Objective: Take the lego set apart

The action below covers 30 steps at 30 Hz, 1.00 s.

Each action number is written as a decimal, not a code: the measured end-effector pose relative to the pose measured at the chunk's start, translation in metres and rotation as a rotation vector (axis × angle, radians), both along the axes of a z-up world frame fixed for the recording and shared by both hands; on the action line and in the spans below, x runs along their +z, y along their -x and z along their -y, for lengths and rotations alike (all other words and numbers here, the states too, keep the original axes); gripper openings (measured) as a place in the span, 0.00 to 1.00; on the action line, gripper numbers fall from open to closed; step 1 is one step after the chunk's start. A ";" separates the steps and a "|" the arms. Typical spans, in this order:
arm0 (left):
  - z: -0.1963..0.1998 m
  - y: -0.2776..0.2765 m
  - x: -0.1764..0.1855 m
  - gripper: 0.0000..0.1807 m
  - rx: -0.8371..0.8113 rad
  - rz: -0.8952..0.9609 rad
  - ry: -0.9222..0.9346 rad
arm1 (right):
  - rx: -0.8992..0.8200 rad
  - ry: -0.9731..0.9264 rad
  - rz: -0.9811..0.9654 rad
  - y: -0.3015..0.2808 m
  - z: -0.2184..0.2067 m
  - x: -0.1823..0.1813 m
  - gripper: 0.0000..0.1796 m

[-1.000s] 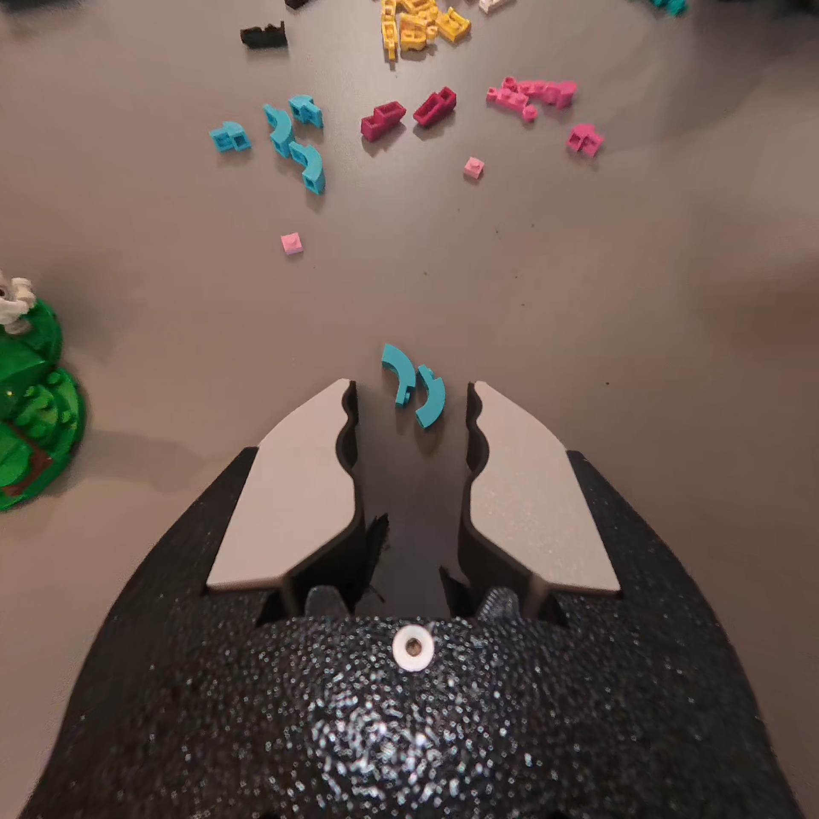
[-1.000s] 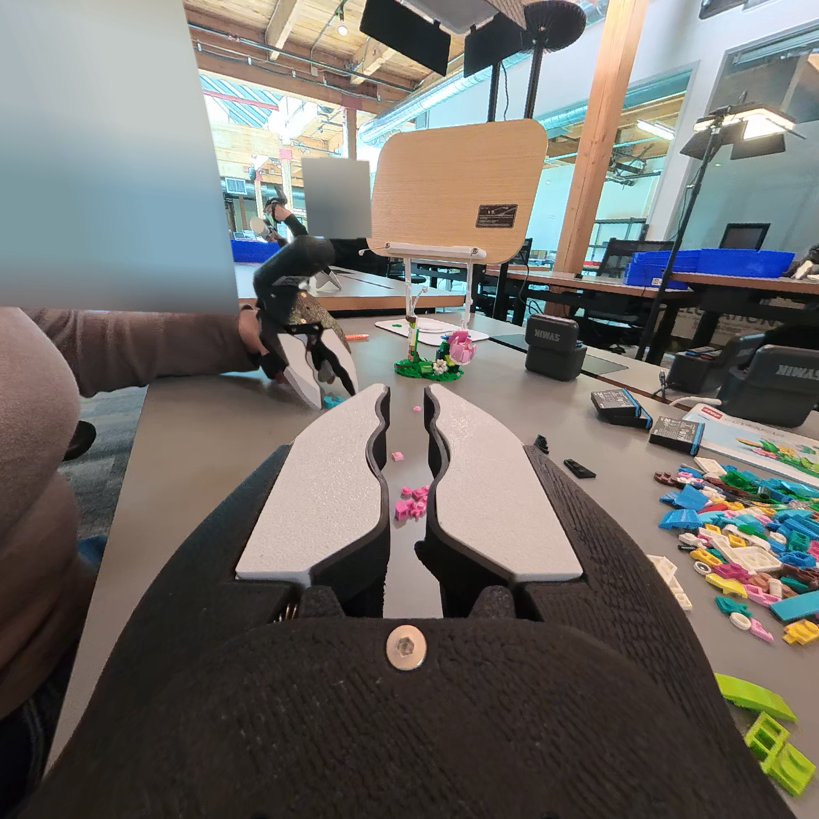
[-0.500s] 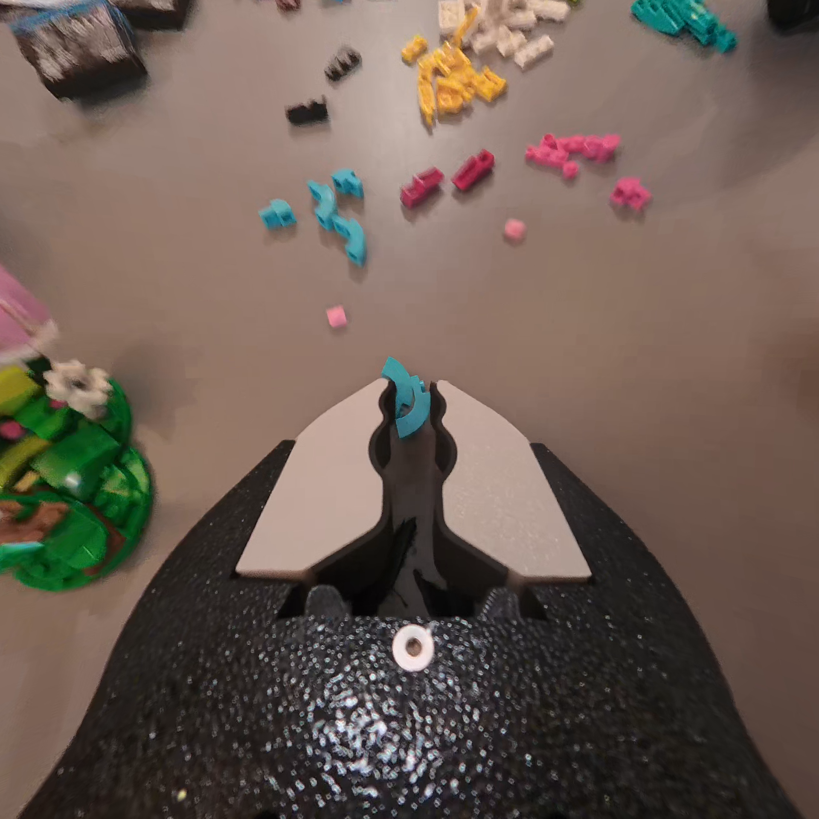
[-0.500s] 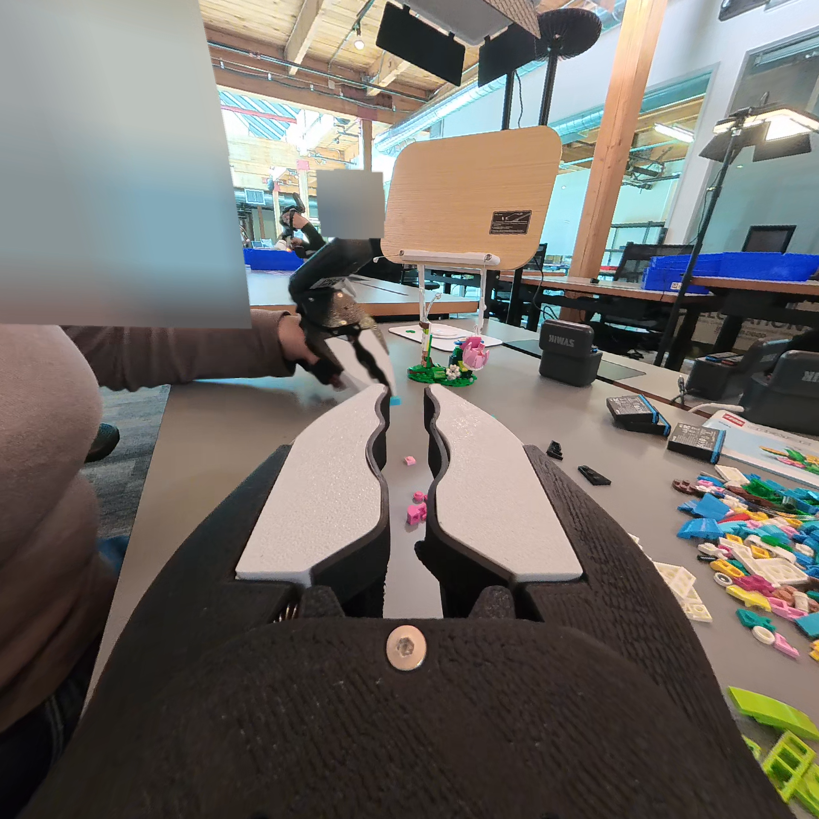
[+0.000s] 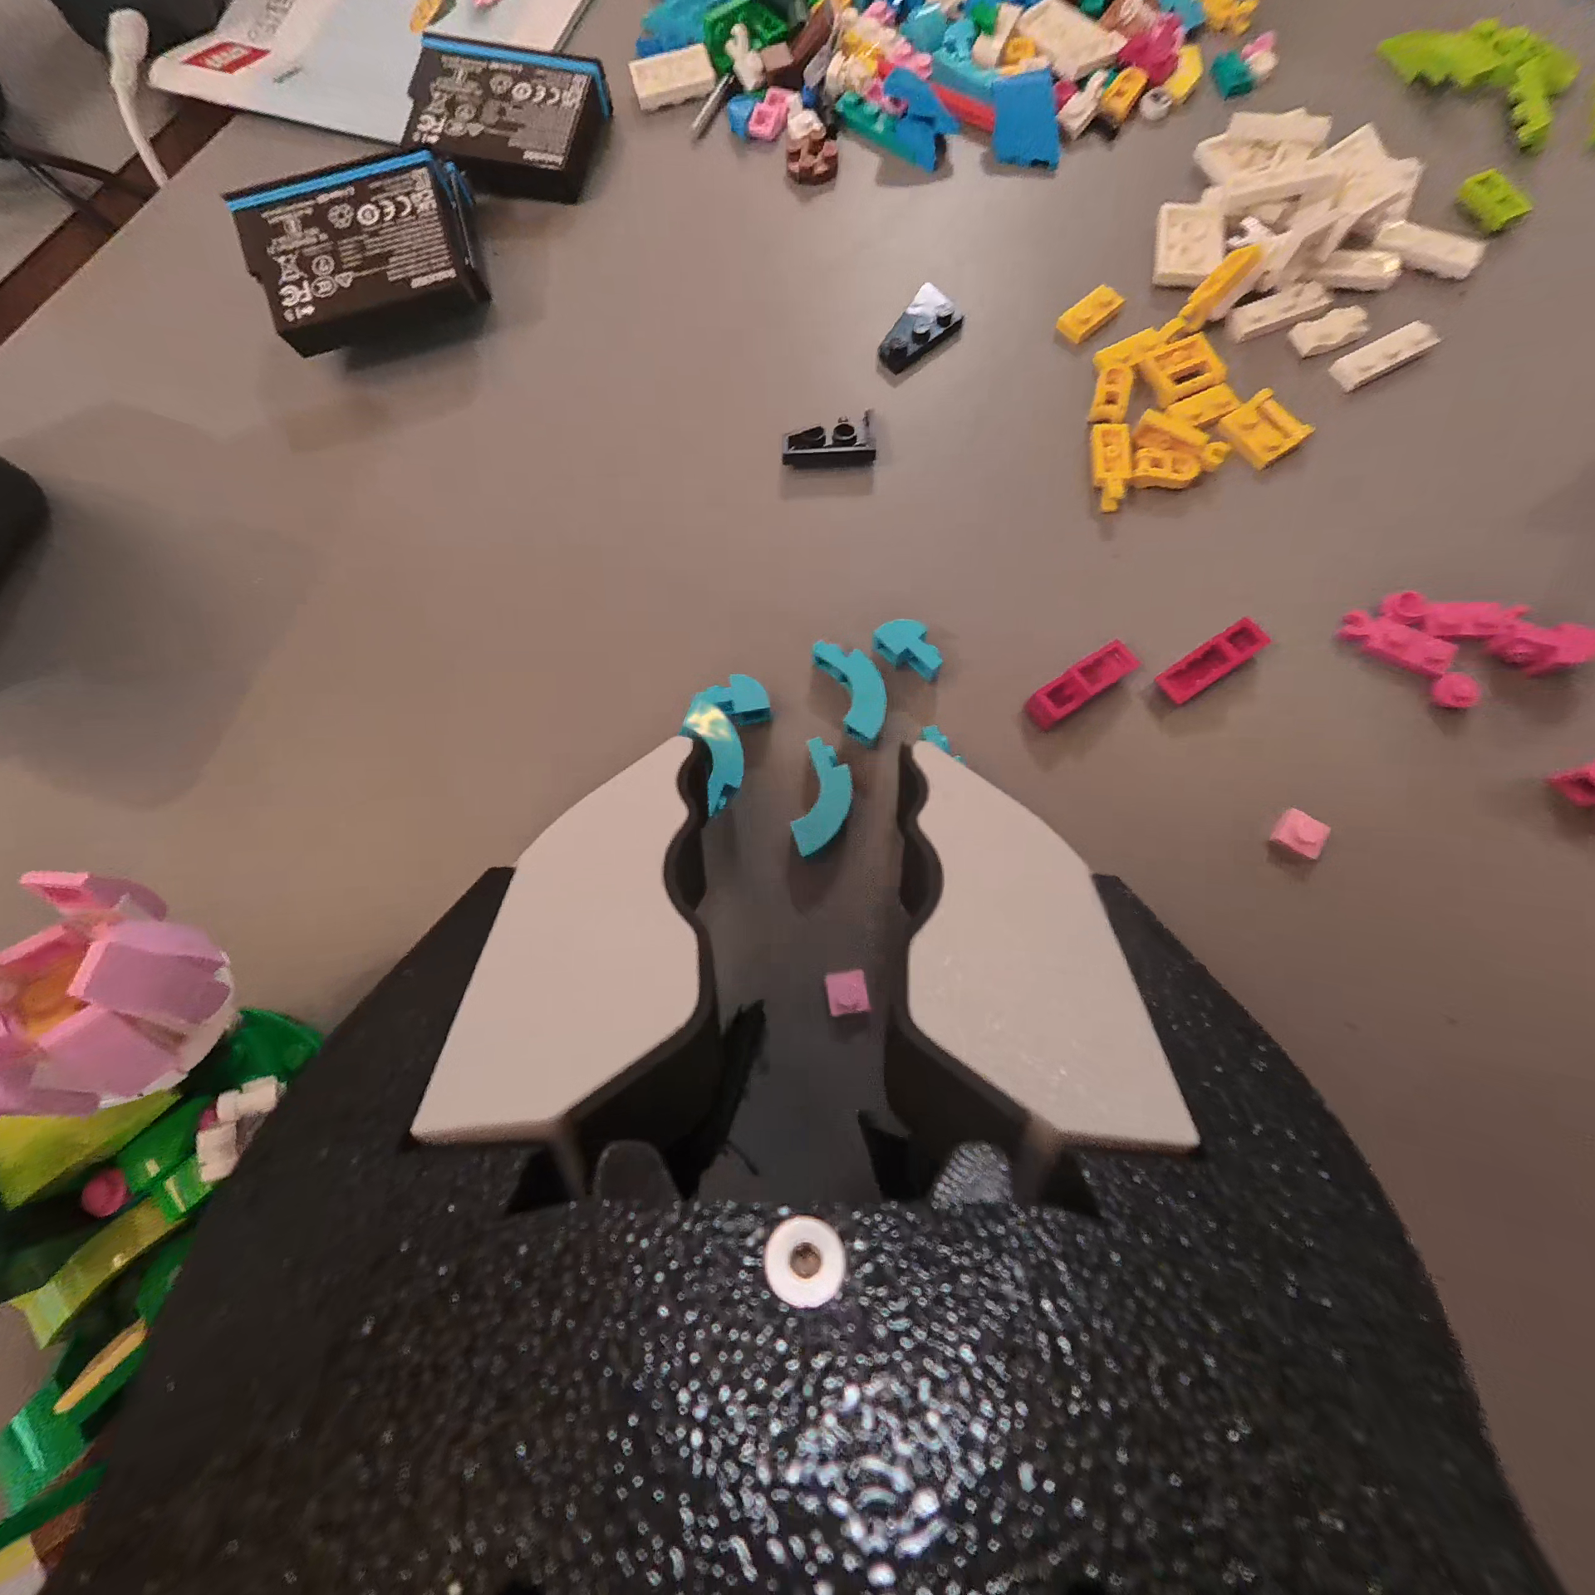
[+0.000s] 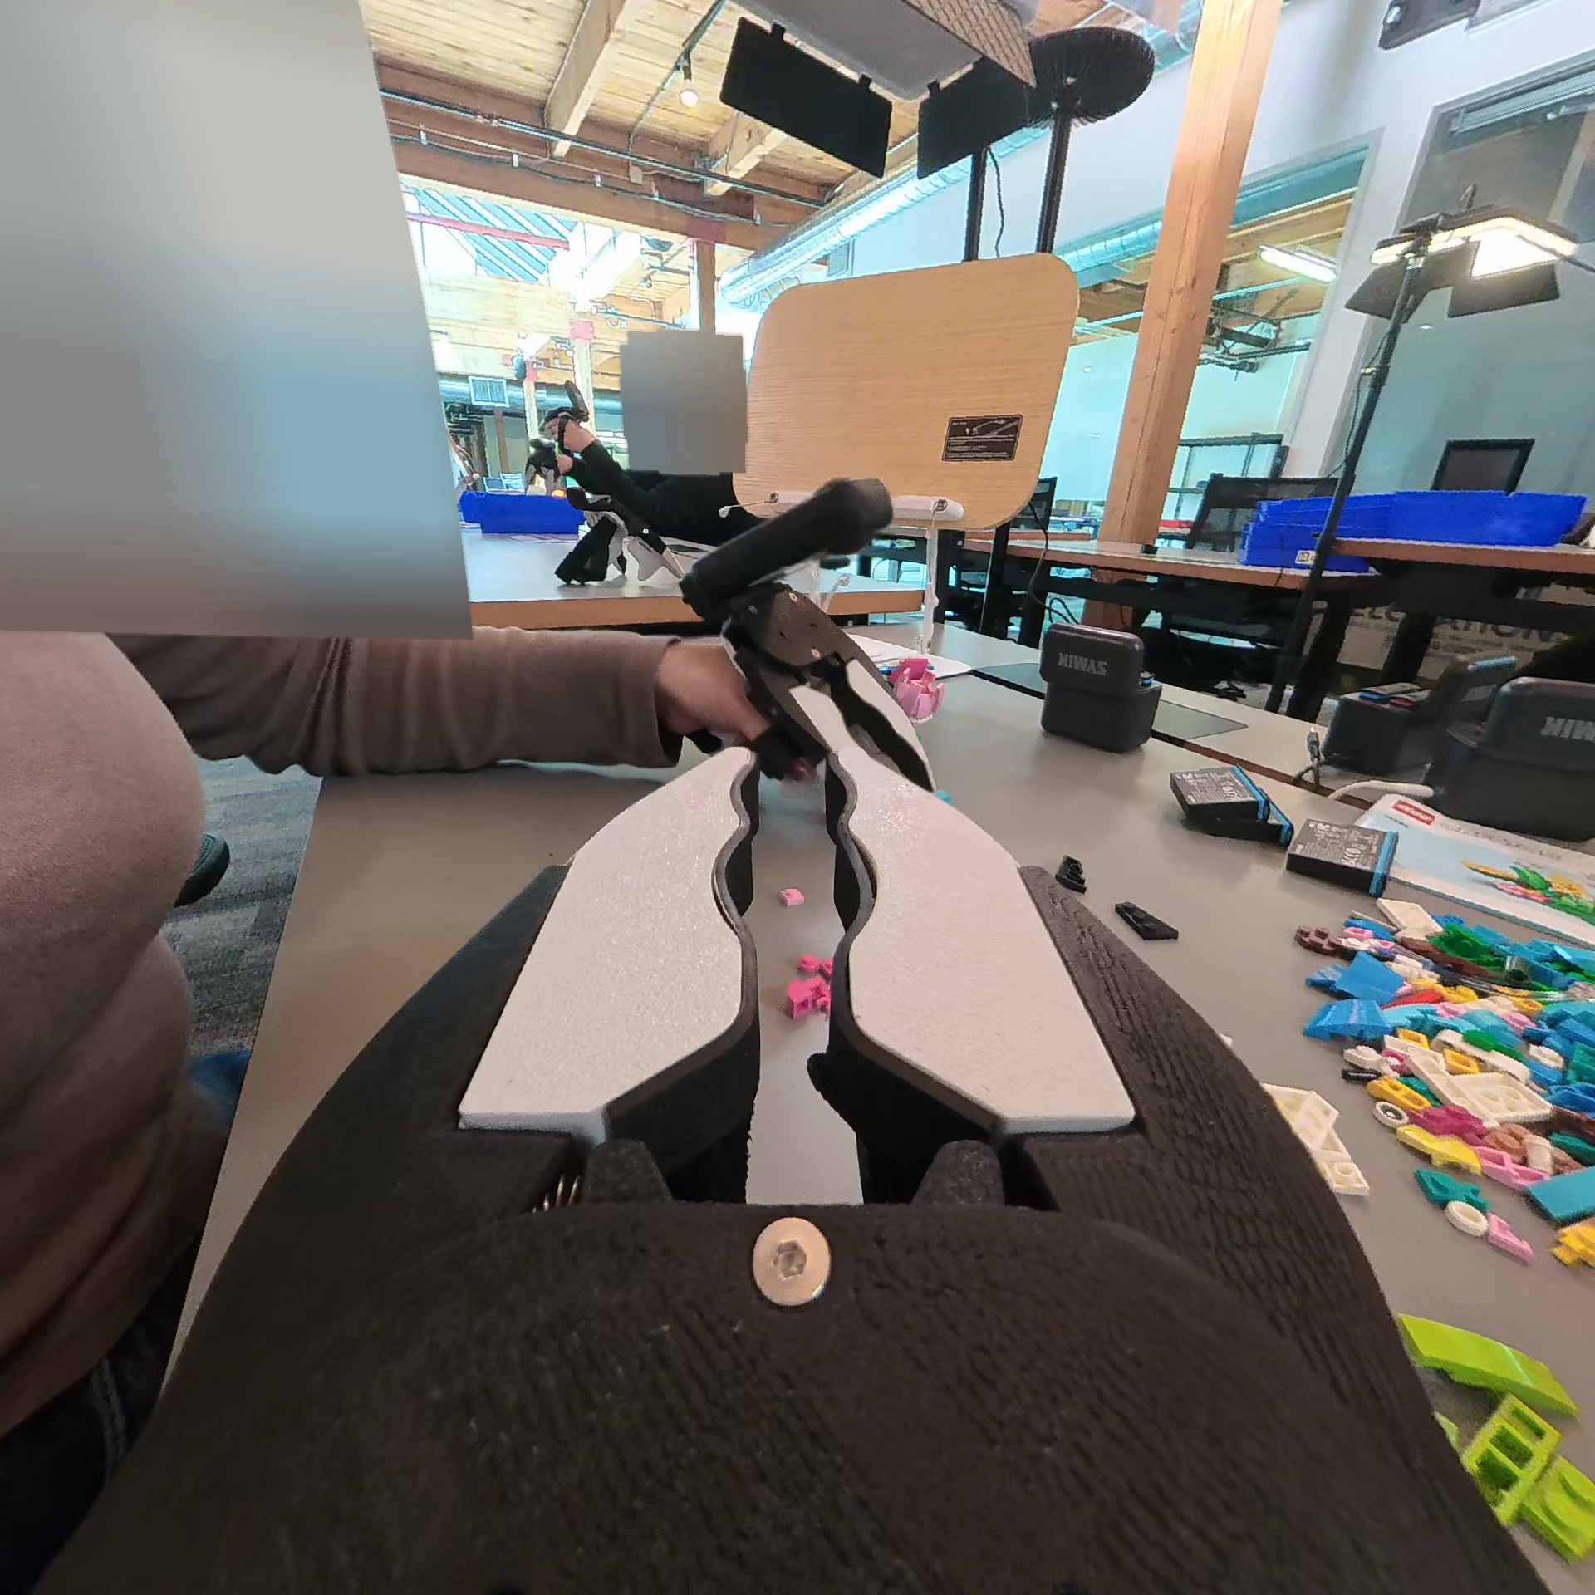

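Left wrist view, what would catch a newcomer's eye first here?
The open left tool hangs over the teal curved pieces at centre, one arc lying between its fingers. At lower left stands the pink lotus flower model on green leaves. Sorted piles fill the top right: yellow bricks and white plates.

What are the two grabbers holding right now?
Nothing. The left gripper is open over loose curved teal lego pieces; the right gripper is empty.

table (image 5: 518,561) bare left-centre | flower model (image 5: 112,1036) blocks near-left (bricks crowd right)
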<state>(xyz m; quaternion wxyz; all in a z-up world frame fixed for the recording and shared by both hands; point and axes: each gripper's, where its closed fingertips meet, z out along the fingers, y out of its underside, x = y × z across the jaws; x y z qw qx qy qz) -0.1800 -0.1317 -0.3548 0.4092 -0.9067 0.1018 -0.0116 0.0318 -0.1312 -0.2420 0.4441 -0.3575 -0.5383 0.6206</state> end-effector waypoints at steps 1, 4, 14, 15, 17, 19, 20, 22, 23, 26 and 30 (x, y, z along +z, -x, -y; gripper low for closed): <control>0.003 -0.003 0.004 0.24 -0.012 0.020 -0.008 | 0.004 0.000 0.002 0.000 0.001 0.000 0.07; 0.019 -0.008 0.016 0.25 -0.032 0.031 -0.046 | 0.014 -0.001 0.009 0.001 0.002 -0.001 0.07; 0.054 0.003 0.000 0.19 0.022 -0.001 0.032 | 0.020 -0.013 0.027 0.002 0.005 -0.005 0.07; 0.054 0.003 -0.003 0.19 0.018 -0.007 0.041 | 0.020 -0.012 0.028 0.002 0.005 -0.005 0.07; 0.052 0.000 -0.007 0.18 -0.009 -0.005 0.052 | 0.019 -0.011 0.031 0.002 0.004 -0.005 0.07; 0.049 -0.002 -0.007 0.15 -0.023 0.014 0.054 | 0.018 -0.012 0.033 0.003 0.004 -0.006 0.07; 0.048 -0.001 -0.008 0.11 -0.023 0.022 0.058 | 0.018 -0.013 0.033 0.003 0.005 -0.006 0.07; 0.046 0.000 -0.008 0.04 -0.017 0.023 0.057 | 0.017 -0.015 0.034 0.002 0.005 -0.006 0.07; 0.046 -0.001 -0.008 0.04 -0.018 0.013 0.054 | 0.016 -0.015 0.033 0.002 0.005 -0.006 0.07; 0.047 -0.024 -0.004 0.04 -0.124 0.010 0.009 | 0.016 -0.013 0.030 0.002 0.004 -0.005 0.07; 0.049 -0.073 0.005 0.04 -0.352 -0.061 -0.078 | 0.019 -0.015 0.033 0.002 0.005 -0.006 0.07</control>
